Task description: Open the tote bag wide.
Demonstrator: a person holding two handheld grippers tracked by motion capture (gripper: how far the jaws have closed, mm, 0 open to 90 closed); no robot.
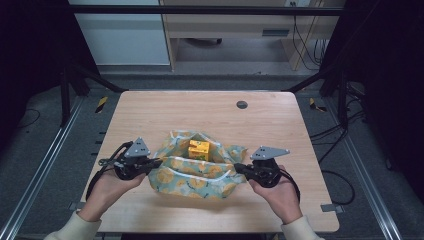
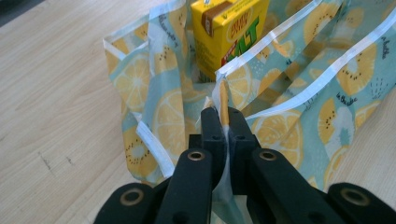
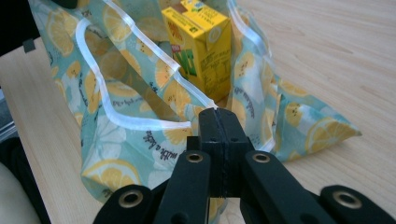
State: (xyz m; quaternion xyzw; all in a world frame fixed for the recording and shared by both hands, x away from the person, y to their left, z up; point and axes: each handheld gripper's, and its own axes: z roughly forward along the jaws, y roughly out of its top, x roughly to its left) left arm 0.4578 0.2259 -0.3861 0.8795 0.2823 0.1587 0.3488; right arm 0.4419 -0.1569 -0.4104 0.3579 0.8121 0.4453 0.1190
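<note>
We see a light wooden tabletop [image 1: 150, 110] w/ a teal bag [image 1: 200, 172] printed in lemon slices lying near its middle, mouth spread wide — a yellow drink carton [image 1: 198, 149] stands upright inside it, toward the far side. The left gripper [image 1: 156, 162] sits at the bag's left end, held in the person's left hand [image 1: 107, 187]; the right gripper [image 1: 239, 168] is at the bag's right end, in the right hand [image 1: 277, 192]. In the left gripper view the bag [image 2: 299, 88] fans out ahead of the jaws, which are pressed together on a fold of its white-edged rim, fabric pinched between them; the carton [image 2: 229, 32] rises just beyond, its printed face toward the camera. In the right gripper view the jaws are likewise clamped tight on the bag [image 3: 121, 116] at its rim, w/ a strip of fabric trailing down between them, and the carton [image 3: 201, 46] stands close behind, top flap folded. Both sleeves are cream. A small dark round grommet [image 1: 242, 104] is set in the tabletop's far part, well apart from the bag. Beyond the far edge — a pale wooden desk [image 1: 225, 25] & cables on the floor.
</note>
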